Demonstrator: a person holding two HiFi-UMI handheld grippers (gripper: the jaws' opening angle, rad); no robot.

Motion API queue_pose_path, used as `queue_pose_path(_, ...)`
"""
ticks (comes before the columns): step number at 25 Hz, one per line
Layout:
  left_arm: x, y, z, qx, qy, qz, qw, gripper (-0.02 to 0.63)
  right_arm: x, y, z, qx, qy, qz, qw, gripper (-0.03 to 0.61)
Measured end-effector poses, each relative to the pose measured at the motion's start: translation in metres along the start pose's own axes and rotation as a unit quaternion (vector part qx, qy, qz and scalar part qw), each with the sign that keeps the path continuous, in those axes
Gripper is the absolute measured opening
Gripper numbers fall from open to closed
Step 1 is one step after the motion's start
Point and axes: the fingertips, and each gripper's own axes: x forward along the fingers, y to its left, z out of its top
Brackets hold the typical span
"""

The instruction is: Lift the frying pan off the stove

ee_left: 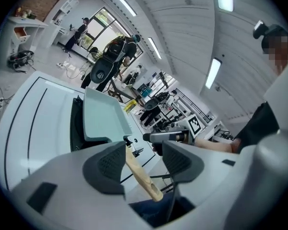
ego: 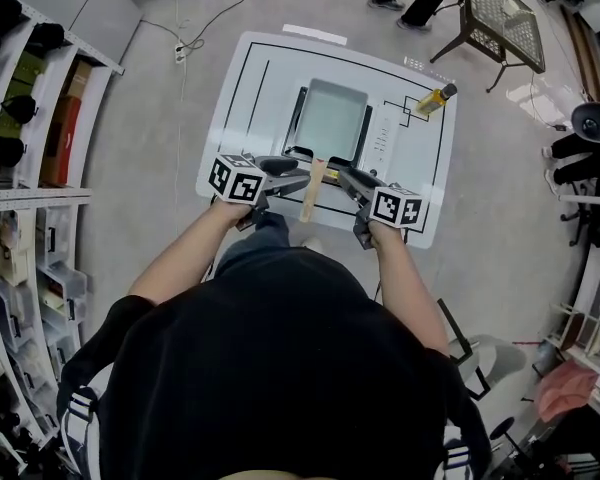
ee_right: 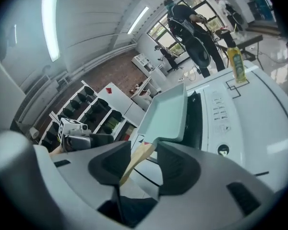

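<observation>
Your left gripper [ego: 298, 180] and right gripper [ego: 342, 178] both have their jaws standing well apart, and neither one is clamped on anything. The frying pan [ego: 330, 120], square and pale green, sits on the black stove [ego: 297, 118] on the white table [ego: 240, 98]. Its wooden handle [ego: 313, 190] points to 6 o'clock, towards you. Your left gripper comes in at the handle from 9 o'clock and your right from 3 o'clock.

In your left gripper view the handle [ee_left: 139, 174] runs between the pads, close along the left-hand pad [ee_left: 110, 164], with a clear gap to the other. In your right gripper view the handle [ee_right: 137, 161] likewise lies between the open pads, nearer the left-hand one [ee_right: 116, 166]. A yellow bottle [ego: 435, 98] lies at 2 o'clock from the pan.
</observation>
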Motion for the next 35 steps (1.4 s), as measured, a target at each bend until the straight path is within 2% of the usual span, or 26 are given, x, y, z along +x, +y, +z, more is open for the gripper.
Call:
queue_pose_path(10,0.034,0.015,-0.033,-0.072,0.039,-0.026,0.9963,0.270,0.026,-0.001,-0.019,0.074,0.022,0.050,0.996,0.206)
queue_pose_path(15,0.045,0.019,-0.054,-0.126,0.054,-0.059,0.9888,0.283,0.038,0.000,-0.023,0.107,0.018,0.072,0.992,0.222)
queue_pose_path(22,0.056,0.019,-0.066,-0.170,0.064,-0.093,0.9789,0.282,0.053,-0.001,-0.025,0.160,0.020,0.102,0.982,0.244)
queue_pose_path(26,0.061,0.011,-0.071,-0.196,0.076,-0.125,0.9696,0.282,0.060,-0.002,-0.028,0.203,0.026,0.122,0.971,0.253)
queue_pose_path(29,0.066,0.005,-0.076,-0.210,0.090,-0.148,0.9623,0.282,0.067,0.000,-0.030,0.240,0.030,0.149,0.959,0.258)
queue_pose_path(35,0.070,0.001,-0.078,-0.228,0.097,-0.172,0.9535,0.275,0.079,0.002,-0.034,0.292,0.037,0.190,0.937,0.258)
